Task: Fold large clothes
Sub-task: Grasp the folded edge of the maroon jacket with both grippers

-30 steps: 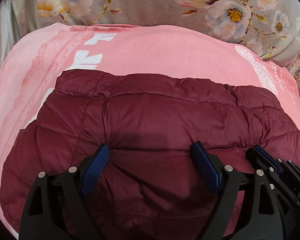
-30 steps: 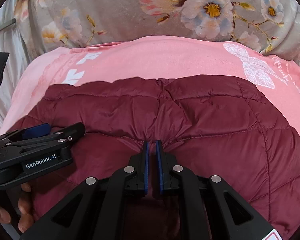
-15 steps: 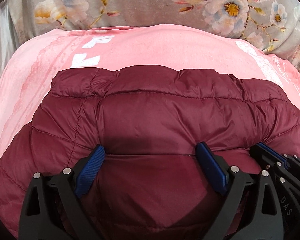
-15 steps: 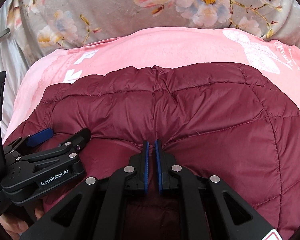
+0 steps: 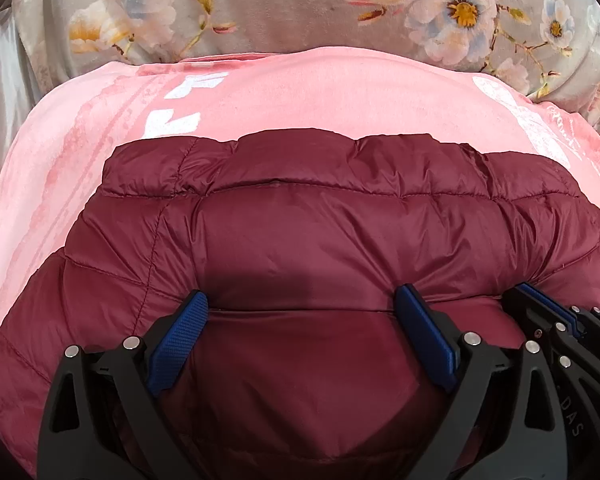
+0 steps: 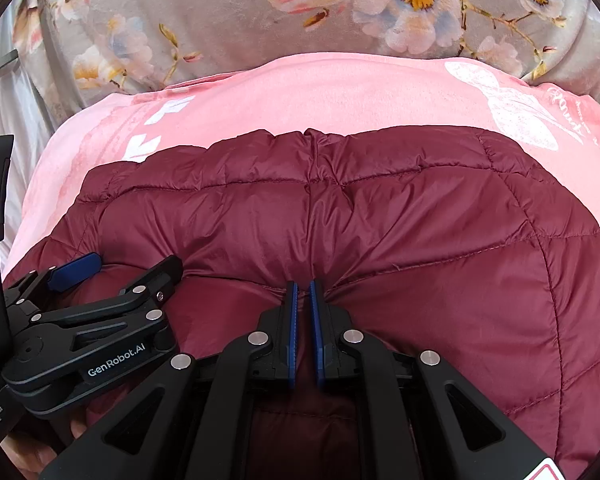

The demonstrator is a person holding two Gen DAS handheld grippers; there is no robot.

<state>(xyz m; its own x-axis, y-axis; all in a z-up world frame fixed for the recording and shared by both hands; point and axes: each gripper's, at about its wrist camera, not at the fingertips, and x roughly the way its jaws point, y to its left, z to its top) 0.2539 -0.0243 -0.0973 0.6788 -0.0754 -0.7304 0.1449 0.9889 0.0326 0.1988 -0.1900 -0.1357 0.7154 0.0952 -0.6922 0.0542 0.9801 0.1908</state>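
Pinching glossy quilted maroon jacket [image 6: 380,232], right claw [image 6: 303,292]; velvety pink blanket [image 6: 320,92] beneath.

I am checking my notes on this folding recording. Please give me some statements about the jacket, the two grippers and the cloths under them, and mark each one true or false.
1. The right gripper is pinched shut on the dark red jacket. True.
2. The left gripper is also clamped on a fold of the jacket. False: its jaws stand wide apart and have just been opening, with the jacket lying between them ungripped.
3. The jacket lies on a pink cloth. True.
4. The flowered cloth covers the jacket. False: it lies beyond the pink cloth, away from the jacket.
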